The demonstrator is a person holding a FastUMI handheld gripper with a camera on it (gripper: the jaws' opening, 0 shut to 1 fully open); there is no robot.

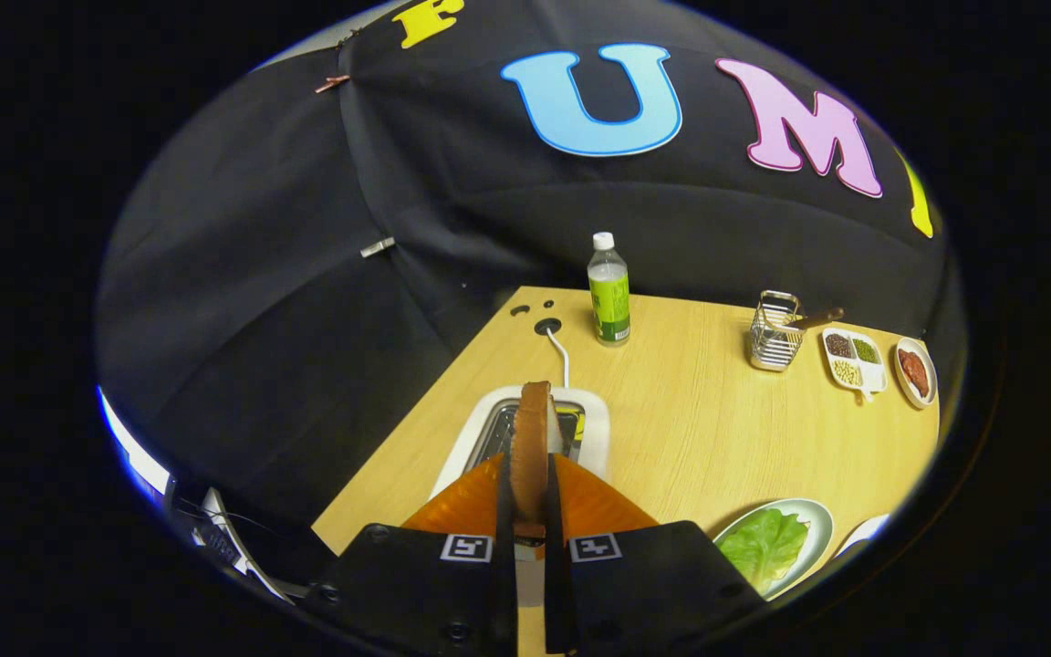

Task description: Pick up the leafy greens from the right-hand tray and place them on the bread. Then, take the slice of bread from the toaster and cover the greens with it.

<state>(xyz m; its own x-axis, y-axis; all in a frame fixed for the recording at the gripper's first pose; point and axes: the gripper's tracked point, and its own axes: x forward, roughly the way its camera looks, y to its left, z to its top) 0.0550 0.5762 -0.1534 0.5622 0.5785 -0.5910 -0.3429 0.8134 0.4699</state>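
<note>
the slice of bread [531,438] is gripped edge-on between the closed fingers [529,511] just above the toaster [594,429], so the covering step is judged underway, and carriage to the greens [763,544] is called for.

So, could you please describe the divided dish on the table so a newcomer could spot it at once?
Start at the wooden table and look to its far corner, well beyond the fingers shut on the bread slice. There, between the wire basket and a small oval dish of reddish food, sits the divided dish. It alone is white with three compartments, holding dark, green and pale contents.
</note>
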